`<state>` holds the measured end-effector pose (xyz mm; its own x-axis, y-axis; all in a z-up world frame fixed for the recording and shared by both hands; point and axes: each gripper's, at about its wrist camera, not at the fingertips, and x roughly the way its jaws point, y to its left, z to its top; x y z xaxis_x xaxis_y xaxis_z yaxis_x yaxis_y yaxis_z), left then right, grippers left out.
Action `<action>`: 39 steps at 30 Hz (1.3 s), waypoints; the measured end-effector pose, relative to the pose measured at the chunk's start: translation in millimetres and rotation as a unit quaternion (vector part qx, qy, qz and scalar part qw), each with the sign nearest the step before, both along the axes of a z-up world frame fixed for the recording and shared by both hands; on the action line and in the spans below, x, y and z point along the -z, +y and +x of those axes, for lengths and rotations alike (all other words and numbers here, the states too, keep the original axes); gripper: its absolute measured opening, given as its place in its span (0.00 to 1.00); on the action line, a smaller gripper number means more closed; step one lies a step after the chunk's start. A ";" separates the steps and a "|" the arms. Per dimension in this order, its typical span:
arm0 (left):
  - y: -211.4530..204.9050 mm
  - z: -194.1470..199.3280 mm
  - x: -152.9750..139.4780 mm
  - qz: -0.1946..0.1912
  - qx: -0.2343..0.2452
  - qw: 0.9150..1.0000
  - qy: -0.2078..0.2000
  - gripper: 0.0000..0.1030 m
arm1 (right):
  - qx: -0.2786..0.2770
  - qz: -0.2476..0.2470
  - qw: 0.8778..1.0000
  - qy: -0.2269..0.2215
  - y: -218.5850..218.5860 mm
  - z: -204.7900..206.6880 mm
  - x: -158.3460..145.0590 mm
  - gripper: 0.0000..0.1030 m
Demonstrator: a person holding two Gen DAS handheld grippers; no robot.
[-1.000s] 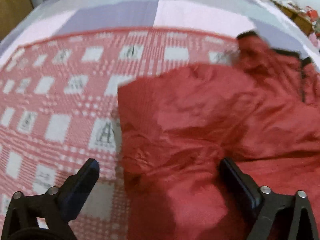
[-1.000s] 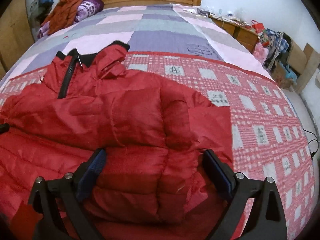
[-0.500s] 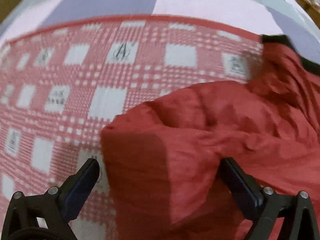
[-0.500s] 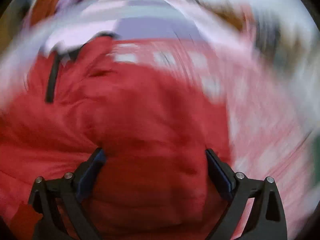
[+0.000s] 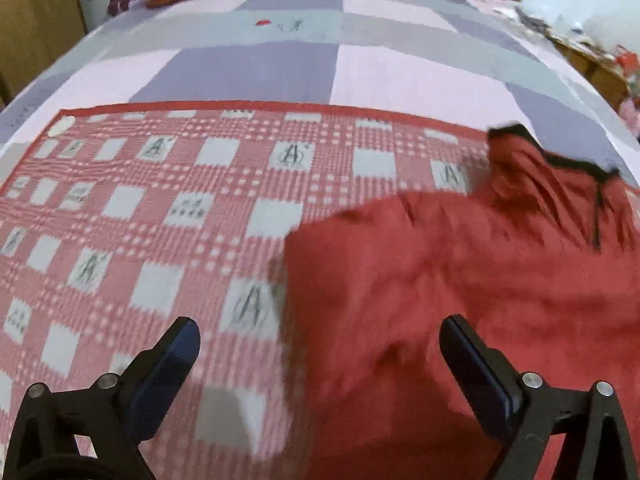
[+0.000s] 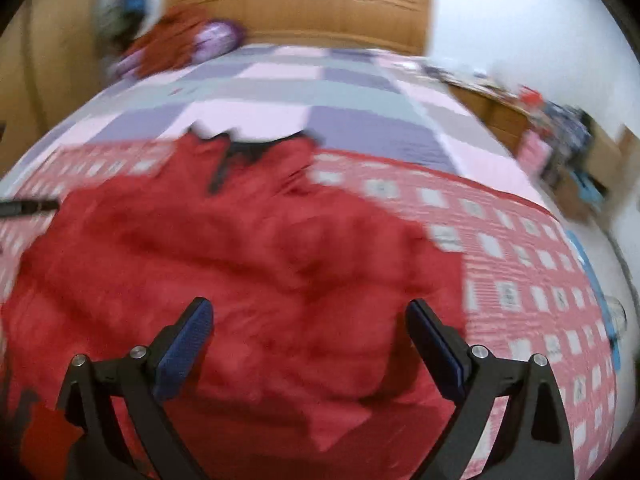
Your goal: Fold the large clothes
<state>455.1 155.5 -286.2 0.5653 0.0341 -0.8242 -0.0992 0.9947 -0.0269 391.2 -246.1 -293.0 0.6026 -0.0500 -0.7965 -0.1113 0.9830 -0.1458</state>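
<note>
1. Puffy red quilted jacket w/ black collar trim [image 6: 248,264] lies bunched on the red-and-white checked cloth [image 5: 168,216], which covers the near half of the bed; the collar points toward the wooden headboard [image 6: 304,12].
2. Left gripper [image 5: 320,352] hangs over the jacket's left edge, jaws spread wide, nothing in them. Half cloth, half jacket between its fingers.
3. Right gripper [image 6: 310,340] is above the jacket's body, jaws also released, gripping nothing.
4. Step, I'd say: between folds. Sleeves look tucked in over the body, though blur makes that unsure.
5. Next probably: both tongs drop to the hem side of the jacket, pinch thru the thick padding, carry it up toward the collar. Slippery, puffy fabric, so needs a deep bite.
6. Writing: cloth squares near the jacket carry a printed "A" in a ring; other marks too blurred to read. No brand seen on the jacket.
7. Beyond the jacket: lilac-pink-grey patchwork bedspread [image 5: 280,60], orange-and-purple clothes heap [image 6: 180,44] by the headboard.
</note>
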 end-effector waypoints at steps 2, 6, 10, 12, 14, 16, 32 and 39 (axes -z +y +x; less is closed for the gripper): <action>-10.6 -6.4 28.3 0.044 0.030 0.998 0.030 0.98 | 0.022 -0.047 0.998 0.035 -16.3 -4.9 25.3 0.95; 12.0 -7.7 28.8 -0.013 -0.011 0.999 0.030 0.96 | 0.076 0.017 0.996 0.053 -61.5 -15.2 26.1 0.95; 1.5 -37.5 -3.8 -0.020 0.014 0.999 -0.036 0.95 | 0.022 -0.014 0.999 0.023 -42.2 -37.7 4.3 0.95; -15.1 -53.1 0.3 0.023 0.057 0.998 -0.033 0.95 | 0.012 -0.014 1.000 0.023 -35.3 -45.3 5.3 0.95; -18.3 -54.0 19.4 0.049 0.066 0.997 -0.001 0.96 | 0.024 -0.013 0.999 0.039 -36.7 -46.8 13.1 0.95; 0.4 -55.0 20.5 0.011 0.029 1.000 0.006 0.97 | 0.053 0.002 0.997 0.053 -42.9 -54.7 15.3 0.95; -56.5 -96.4 -2.8 0.014 0.073 0.997 -0.025 0.94 | 0.038 -0.023 0.997 0.062 -33.6 -68.6 28.7 0.95; -14.9 -105.0 34.7 0.004 -0.023 0.998 0.056 0.92 | 0.157 0.009 0.983 0.090 -103.9 -93.3 33.9 0.95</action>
<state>350.1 140.6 -320.8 0.4679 0.0648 -0.8814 -0.1457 0.9893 -0.0046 297.9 -350.0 -326.9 0.4093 -0.1953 -0.8913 0.1761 0.9754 -0.1328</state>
